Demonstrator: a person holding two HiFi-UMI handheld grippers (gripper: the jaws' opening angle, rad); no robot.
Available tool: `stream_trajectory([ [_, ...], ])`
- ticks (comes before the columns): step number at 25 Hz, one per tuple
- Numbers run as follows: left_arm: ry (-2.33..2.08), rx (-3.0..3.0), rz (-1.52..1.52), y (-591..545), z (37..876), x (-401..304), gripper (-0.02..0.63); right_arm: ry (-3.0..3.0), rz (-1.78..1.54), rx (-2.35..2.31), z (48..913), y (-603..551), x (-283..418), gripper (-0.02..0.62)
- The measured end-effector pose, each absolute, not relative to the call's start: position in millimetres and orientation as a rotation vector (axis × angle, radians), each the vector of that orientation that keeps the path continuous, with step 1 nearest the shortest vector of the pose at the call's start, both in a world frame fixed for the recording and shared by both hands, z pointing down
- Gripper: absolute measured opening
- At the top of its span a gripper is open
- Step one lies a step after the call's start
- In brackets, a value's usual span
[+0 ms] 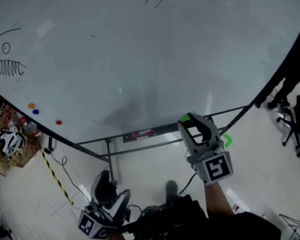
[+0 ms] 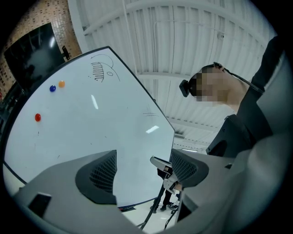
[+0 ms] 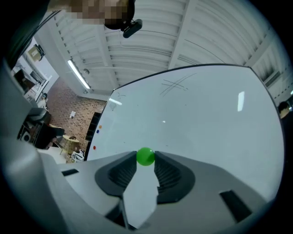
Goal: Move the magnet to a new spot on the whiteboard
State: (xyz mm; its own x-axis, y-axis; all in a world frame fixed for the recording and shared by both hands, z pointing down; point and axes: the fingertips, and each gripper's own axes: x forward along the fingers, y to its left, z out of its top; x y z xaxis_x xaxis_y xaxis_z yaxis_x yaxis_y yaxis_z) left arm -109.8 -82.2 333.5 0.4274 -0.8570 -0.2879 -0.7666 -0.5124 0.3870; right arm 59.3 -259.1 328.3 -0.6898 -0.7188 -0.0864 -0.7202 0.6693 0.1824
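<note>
Head view: the right claw (image 1: 186, 122), on an outstretched forearm, points level at the lower edge of the whiteboard (image 1: 130, 53). Right gripper view: its jaw tips are closed on the green magnet (image 3: 145, 156), which shows against the board; contact with the board cannot be told. The left claw (image 1: 105, 184) is held low at the person's left, tilted slightly upward, well short of the board. Left gripper view: its jaws stand wide apart, nothing between them.
</note>
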Motion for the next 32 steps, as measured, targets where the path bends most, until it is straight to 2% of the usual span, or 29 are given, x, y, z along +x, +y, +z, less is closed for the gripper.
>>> stream_trajectory([
  [10, -1.455, 2.454, -0.633, -115, 344, -106, 0.367, 2.902, 0.455, -1.368, 342, -308, 56, 0.144],
  [20, -1.371, 2.535, -0.726, -151, 331, -158, 0.365, 2.899, 0.630, -1.572, 337, -348, 13, 0.146],
  [32, -1.307, 2.570, -0.777, -170, 329, -192, 0.367, 2.762, 1.156, -1.935, 330, -380, -9, 0.146],
])
